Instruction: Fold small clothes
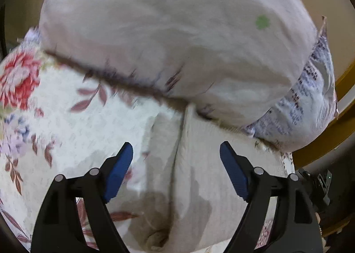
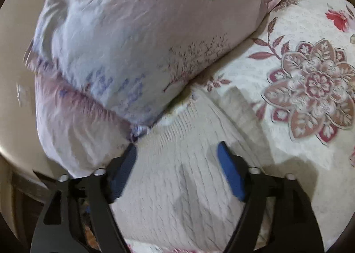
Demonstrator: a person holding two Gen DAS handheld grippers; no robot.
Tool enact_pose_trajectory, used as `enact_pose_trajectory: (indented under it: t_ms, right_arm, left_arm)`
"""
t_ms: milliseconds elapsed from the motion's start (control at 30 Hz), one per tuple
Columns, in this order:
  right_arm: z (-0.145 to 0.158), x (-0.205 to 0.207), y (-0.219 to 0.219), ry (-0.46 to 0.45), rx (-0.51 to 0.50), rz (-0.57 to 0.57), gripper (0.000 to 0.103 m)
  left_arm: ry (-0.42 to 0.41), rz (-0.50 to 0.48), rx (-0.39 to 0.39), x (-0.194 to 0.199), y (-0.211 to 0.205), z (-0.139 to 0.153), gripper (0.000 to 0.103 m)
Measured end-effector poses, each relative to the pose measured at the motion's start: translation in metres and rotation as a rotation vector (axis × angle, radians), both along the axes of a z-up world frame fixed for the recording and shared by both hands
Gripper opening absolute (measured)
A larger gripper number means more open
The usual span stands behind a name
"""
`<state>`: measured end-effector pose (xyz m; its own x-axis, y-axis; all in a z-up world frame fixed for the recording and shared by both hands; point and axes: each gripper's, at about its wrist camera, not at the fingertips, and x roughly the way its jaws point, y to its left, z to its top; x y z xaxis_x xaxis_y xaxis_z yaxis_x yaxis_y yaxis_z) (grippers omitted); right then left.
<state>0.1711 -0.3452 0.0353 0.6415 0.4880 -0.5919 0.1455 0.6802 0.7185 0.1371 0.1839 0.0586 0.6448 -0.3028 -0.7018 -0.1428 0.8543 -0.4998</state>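
Observation:
A small cream ribbed knit garment (image 1: 199, 175) lies on the floral bedsheet (image 1: 66, 119), with a lengthwise fold down its middle. My left gripper (image 1: 176, 148) is open just above it, blue pads on either side of the fold. In the right wrist view the same ribbed garment (image 2: 177, 175) lies under my right gripper (image 2: 177, 148), which is open and holds nothing. Its left fingertip (image 2: 131, 153) is near the corner of a pillow.
A large pale lilac pillow (image 1: 177, 42) with a green flower print lies just beyond the garment; it also shows in the right wrist view (image 2: 133, 42). The floral bedsheet (image 2: 310, 86) spreads to the right. A wooden bed frame edge (image 1: 332, 124) runs at right.

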Motion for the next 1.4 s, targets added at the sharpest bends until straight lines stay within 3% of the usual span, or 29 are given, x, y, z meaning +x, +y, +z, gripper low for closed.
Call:
enact_pose_trajectory:
  t_ms: [67, 167, 233, 267, 300, 333, 400, 533, 633, 700, 767, 833, 900, 933, 967, 1000, 1033, 1100, 1133, 1233, 1267, 1300, 1367, 1400]
  right_arm:
    - [-0.002, -0.009, 0.000, 0.003, -0.036, 0.009, 0.081]
    - [-0.011, -0.017, -0.010, 0.032, -0.002, 0.012, 0.081]
    - [-0.012, -0.019, -0.011, 0.031, 0.007, 0.015, 0.081]
    - [-0.013, -0.020, -0.011, 0.031, 0.009, 0.021, 0.081]
    - [-0.011, -0.018, -0.013, 0.032, 0.009, 0.025, 0.081]
    - [-0.011, -0.019, -0.017, 0.032, 0.012, 0.034, 0.081]
    - [-0.012, -0.020, -0.016, 0.035, 0.018, 0.044, 0.081]
    - [-0.003, -0.025, -0.040, 0.021, 0.001, 0.032, 0.081]
    - [0.004, -0.025, -0.066, 0.008, -0.011, -0.004, 0.081]
    - [0.007, -0.023, -0.081, 0.007, -0.008, -0.028, 0.081]
    - [0.010, -0.018, -0.095, -0.003, -0.027, -0.045, 0.081]
    - [0.010, -0.011, -0.101, 0.004, -0.035, -0.040, 0.081]
    - [0.007, -0.002, -0.105, 0.029, -0.009, -0.018, 0.083]
    - [0.005, 0.000, -0.107, 0.039, 0.006, -0.009, 0.089]
    - [0.003, 0.002, -0.107, 0.047, 0.024, 0.001, 0.091]
    - [0.000, 0.004, -0.107, 0.052, 0.044, 0.015, 0.095]
    - [-0.006, 0.009, -0.104, 0.071, 0.070, 0.044, 0.095]
    - [-0.014, 0.017, -0.098, 0.100, 0.101, 0.083, 0.095]
    - [-0.022, 0.024, -0.090, 0.128, 0.117, 0.118, 0.095]
    - [-0.038, 0.040, -0.069, 0.194, 0.110, 0.192, 0.090]
    - [-0.043, 0.044, -0.062, 0.206, 0.100, 0.218, 0.082]
    - [-0.045, 0.045, -0.057, 0.211, 0.090, 0.232, 0.057]
    - [-0.050, 0.047, -0.048, 0.211, 0.066, 0.247, 0.043]
    - [-0.049, 0.046, -0.048, 0.198, 0.084, 0.243, 0.035]
  left_arm:
    - [0.057, -0.019, -0.014, 0.000, -0.002, -0.016, 0.080]
    - [0.125, -0.060, -0.095, 0.008, -0.016, -0.041, 0.079]
    - [0.097, -0.060, -0.063, 0.007, -0.024, -0.043, 0.079]
    - [0.103, -0.072, -0.055, 0.011, -0.033, -0.045, 0.073]
    - [0.095, -0.066, -0.055, 0.012, -0.036, -0.045, 0.033]
    - [0.119, -0.077, -0.109, 0.015, -0.038, -0.050, 0.015]
    - [0.139, -0.037, -0.181, 0.017, -0.040, -0.046, 0.014]
    - [0.015, -0.121, -0.303, 0.018, -0.079, 0.004, 0.013]
    - [-0.084, -0.280, -0.433, 0.036, -0.157, 0.043, 0.013]
    - [-0.107, -0.359, -0.507, 0.050, -0.204, 0.050, 0.013]
    - [-0.078, -0.448, -0.558, 0.070, -0.271, 0.042, 0.016]
    - [0.033, -0.542, -0.672, 0.085, -0.325, 0.020, 0.029]
    - [0.053, -0.574, -0.759, 0.081, -0.333, 0.014, 0.044]
    - [0.009, -0.560, -0.712, 0.075, -0.322, 0.019, 0.054]
    - [-0.026, -0.520, -0.636, 0.071, -0.308, 0.022, 0.077]
    - [-0.050, -0.467, -0.554, 0.068, -0.295, 0.025, 0.091]
    - [-0.066, -0.412, -0.462, 0.064, -0.276, 0.026, 0.093]
    - [-0.019, -0.343, -0.263, 0.058, -0.247, 0.017, 0.093]
    - [0.023, -0.326, -0.207, 0.056, -0.238, 0.009, 0.093]
    - [0.172, -0.367, -0.160, 0.051, -0.235, -0.026, 0.093]
    - [0.189, -0.387, -0.132, 0.048, -0.242, -0.033, 0.093]
    - [0.204, -0.407, -0.103, 0.046, -0.249, -0.039, 0.093]
    - [0.208, -0.426, -0.062, 0.045, -0.266, -0.050, 0.095]
    - [0.169, -0.429, -0.063, 0.045, -0.273, -0.049, 0.075]
